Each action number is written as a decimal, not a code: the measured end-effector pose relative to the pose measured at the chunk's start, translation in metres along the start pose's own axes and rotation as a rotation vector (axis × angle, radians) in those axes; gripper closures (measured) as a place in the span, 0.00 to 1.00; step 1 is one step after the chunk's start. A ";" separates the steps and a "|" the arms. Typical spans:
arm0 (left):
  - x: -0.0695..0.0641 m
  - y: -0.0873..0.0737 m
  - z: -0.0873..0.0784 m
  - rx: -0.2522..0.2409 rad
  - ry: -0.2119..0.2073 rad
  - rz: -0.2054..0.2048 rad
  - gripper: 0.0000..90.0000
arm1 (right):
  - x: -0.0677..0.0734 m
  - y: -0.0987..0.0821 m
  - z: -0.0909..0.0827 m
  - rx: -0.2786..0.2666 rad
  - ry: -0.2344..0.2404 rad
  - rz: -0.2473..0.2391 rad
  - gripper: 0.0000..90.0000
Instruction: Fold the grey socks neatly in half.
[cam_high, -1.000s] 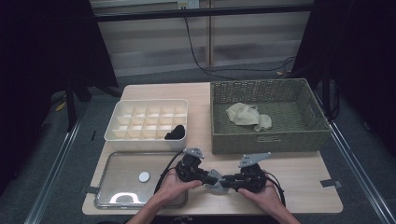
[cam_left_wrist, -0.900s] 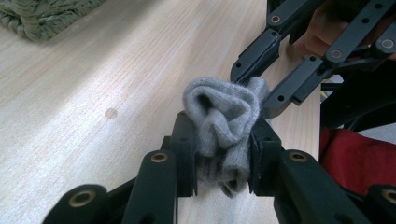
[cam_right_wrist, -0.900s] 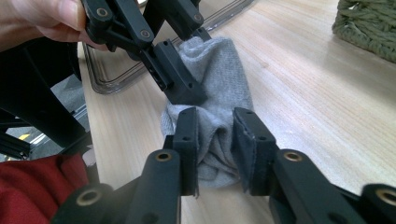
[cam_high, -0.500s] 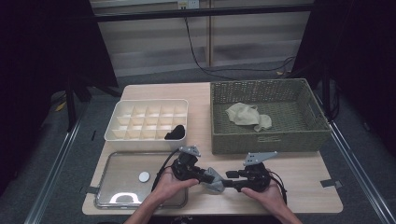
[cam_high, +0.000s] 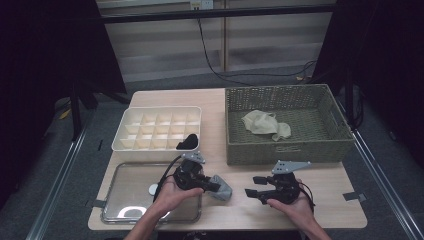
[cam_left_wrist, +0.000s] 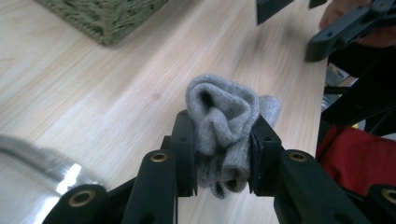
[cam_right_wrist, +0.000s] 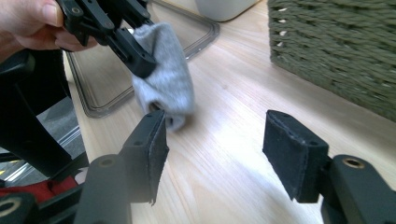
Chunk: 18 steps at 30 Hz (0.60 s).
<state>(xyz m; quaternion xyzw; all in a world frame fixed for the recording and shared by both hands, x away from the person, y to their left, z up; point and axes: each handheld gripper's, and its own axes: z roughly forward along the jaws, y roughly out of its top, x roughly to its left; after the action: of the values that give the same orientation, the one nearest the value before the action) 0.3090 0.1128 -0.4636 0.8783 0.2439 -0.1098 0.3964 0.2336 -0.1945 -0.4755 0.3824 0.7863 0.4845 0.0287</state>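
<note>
Since opening, right claw (cam_high: 254, 188) sockless

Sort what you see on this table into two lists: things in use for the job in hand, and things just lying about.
In use: grey sock, clamped in the left gripper; right gripper, jaws just opened, nothing between them.

Lying about: wicker basket with cream cloth, white divided box with a black item, metal tray.

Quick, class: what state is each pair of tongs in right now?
Left tongs: shut on the rolled grey knitted sock.
Right tongs: open, just been opening, nothing between them.
</note>
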 end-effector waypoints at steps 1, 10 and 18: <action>0.001 0.000 -0.002 0.000 0.017 0.001 0.76 | -0.001 -0.001 -0.002 -0.001 -0.003 -0.002 0.43; 0.005 0.004 -0.021 -0.027 0.020 -0.011 0.76 | -0.006 -0.004 -0.009 -0.013 -0.023 0.015 0.42; 0.013 0.009 -0.039 -0.015 0.064 0.006 0.76 | -0.009 -0.004 -0.007 -0.014 -0.014 0.027 0.41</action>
<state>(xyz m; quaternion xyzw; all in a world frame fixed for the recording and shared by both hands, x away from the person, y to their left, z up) 0.3241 0.1417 -0.4369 0.8790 0.2547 -0.0783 0.3954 0.2348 -0.2063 -0.4776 0.3960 0.7774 0.4878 0.0306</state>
